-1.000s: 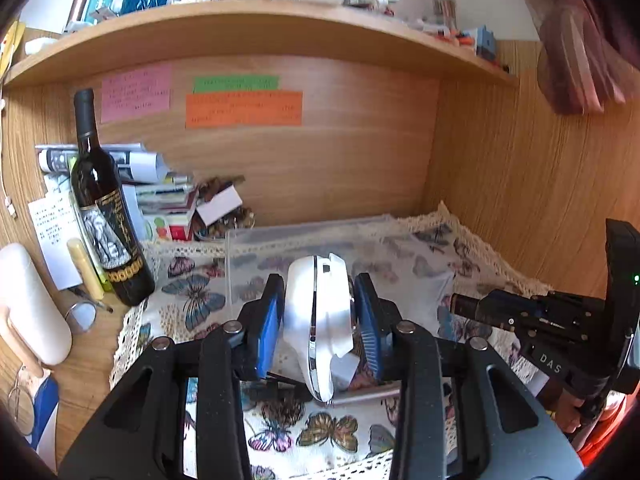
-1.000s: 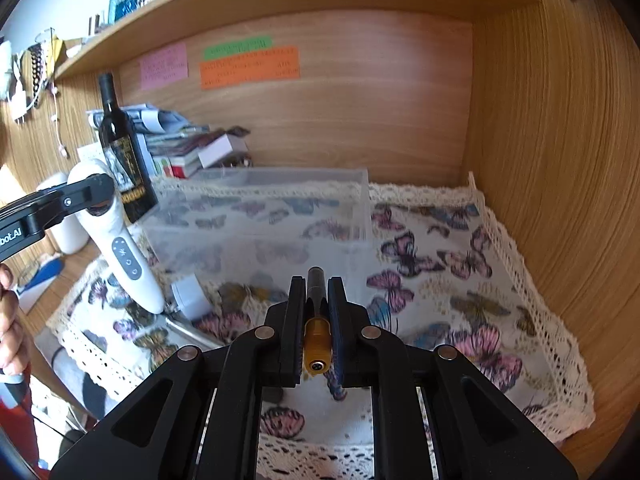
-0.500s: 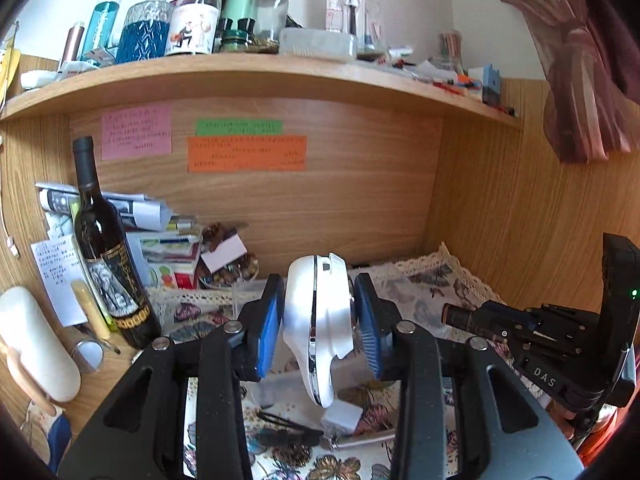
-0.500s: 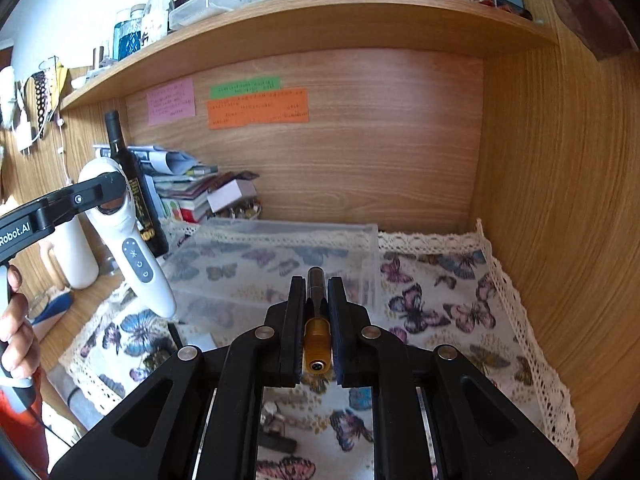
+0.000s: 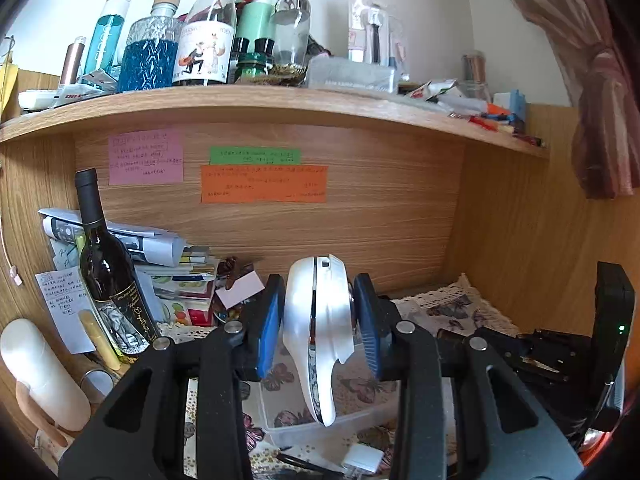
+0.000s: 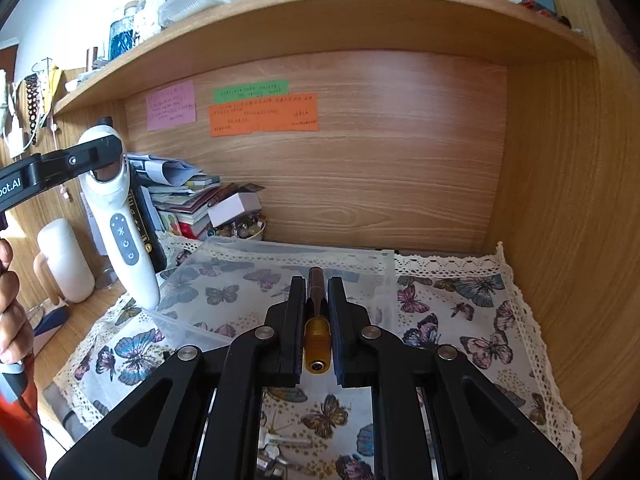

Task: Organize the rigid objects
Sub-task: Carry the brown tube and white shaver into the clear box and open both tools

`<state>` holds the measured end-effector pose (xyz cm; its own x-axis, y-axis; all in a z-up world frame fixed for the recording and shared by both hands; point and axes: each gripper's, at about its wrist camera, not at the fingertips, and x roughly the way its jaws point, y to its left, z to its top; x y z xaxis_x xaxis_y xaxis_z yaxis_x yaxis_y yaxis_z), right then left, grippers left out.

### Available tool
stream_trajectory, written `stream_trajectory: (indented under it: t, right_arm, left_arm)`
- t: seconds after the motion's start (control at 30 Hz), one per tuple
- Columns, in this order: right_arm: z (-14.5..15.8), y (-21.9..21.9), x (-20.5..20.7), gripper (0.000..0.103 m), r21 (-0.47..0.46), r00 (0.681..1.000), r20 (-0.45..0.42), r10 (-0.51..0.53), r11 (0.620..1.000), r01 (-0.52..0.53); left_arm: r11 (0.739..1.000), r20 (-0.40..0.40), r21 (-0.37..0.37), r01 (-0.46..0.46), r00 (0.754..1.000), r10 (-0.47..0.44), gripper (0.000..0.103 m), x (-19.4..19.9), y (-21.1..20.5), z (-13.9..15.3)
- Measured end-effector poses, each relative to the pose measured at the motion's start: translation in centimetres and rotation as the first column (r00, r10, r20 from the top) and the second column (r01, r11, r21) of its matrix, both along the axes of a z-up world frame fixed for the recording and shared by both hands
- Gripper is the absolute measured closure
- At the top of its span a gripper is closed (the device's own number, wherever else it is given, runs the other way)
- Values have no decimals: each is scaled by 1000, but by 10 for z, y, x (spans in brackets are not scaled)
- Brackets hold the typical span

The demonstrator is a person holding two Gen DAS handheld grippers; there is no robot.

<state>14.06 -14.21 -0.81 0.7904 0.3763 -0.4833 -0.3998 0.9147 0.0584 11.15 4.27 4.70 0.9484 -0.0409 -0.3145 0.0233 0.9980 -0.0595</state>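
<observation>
My left gripper (image 5: 319, 326) is shut on a white handheld device (image 5: 318, 332) and holds it up in the air, its handle hanging down above the clear plastic box (image 5: 320, 420). The device also shows in the right wrist view (image 6: 120, 216), at the box's left edge. My right gripper (image 6: 316, 320) is shut on a brown pen with an amber end (image 6: 317, 328), held above the front of the clear plastic box (image 6: 280, 280), which sits on the butterfly cloth (image 6: 460, 320).
A dark wine bottle (image 5: 108, 276), a pile of papers and books (image 5: 176, 276) and a white cylinder (image 5: 40, 372) stand at the left. A white charger plug (image 5: 362, 460) lies on the cloth. The shelf (image 5: 280, 100) above carries several bottles. A wooden wall (image 6: 560, 220) closes the right.
Both grippers have risen with their objects; the views now look higher, showing the upper shelf. The white device has lifted from the cloth to above the box's left edge.
</observation>
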Motion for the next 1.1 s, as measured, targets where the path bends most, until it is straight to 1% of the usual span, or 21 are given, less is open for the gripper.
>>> stream_trajectory:
  t: [0.13, 0.23, 0.37, 0.4, 0.47, 0.5, 0.53, 0.57, 0.7, 0.8, 0.9, 1.03, 1.07, 1.1]
  right_arm:
    - [-10, 10, 16, 93, -5, 999, -34, 25, 1000, -25]
    - [-17, 19, 26, 93, -8, 997, -58, 46, 999, -47]
    - [-29, 31, 41, 93, -37, 993, -91, 69, 997, -72]
    - [-33, 32, 45, 93, -44, 992, -104, 68, 996, -73]
    - [-38, 30, 50, 93, -44, 990, -125, 63, 997, -69]
    - [-41, 27, 54, 93, -36, 988, -143, 59, 997, -65]
    - [-44, 25, 58, 93, -32, 987, -155, 53, 998, -58]
    - [-45, 24, 60, 93, -32, 986, -161, 46, 998, -52]
    - [-53, 19, 67, 93, -40, 982, -190, 14, 999, -22]
    - [-59, 16, 71, 93, -47, 977, -215, -3, 999, -7]
    - [-63, 13, 74, 93, -47, 972, -234, -7, 999, -4]
    - [-57, 14, 69, 92, -49, 977, -213, -5, 999, -6]
    - [-54, 13, 66, 91, -49, 979, -204, -4, 999, -6]
    - [-52, 13, 64, 87, -47, 980, -197, -2, 999, -8]
  left_arm:
    - [998, -21, 54, -29, 999, 30, 67, 18, -4, -14]
    - [997, -69, 73, -36, 997, 41, 67, 35, -4, -27]
    - [996, -141, 80, -38, 989, 49, 69, 54, -2, -45]
    - [996, -157, 83, -36, 986, 49, 70, 57, -2, -50]
    - [995, -188, 93, -32, 981, 49, 75, 64, -4, -58]
    - [994, -188, 101, -33, 981, 51, 77, 64, -6, -59]
    - [994, -193, 107, -30, 980, 50, 83, 66, -9, -60]
    - [994, -198, 105, -24, 979, 44, 85, 67, -11, -61]
    - [995, -223, 95, 14, 975, 8, 85, 77, -22, -65]
    - [995, -252, 95, 35, 968, -10, 85, 85, -31, -73]
    - [996, -279, 75, 52, 960, -29, 85, 90, -34, -80]
    - [997, -292, 51, 54, 956, -37, 85, 88, -31, -81]
    - [998, -290, 48, 50, 956, -33, 85, 86, -30, -79]
    - [998, -288, 47, 46, 957, -31, 84, 85, -29, -79]
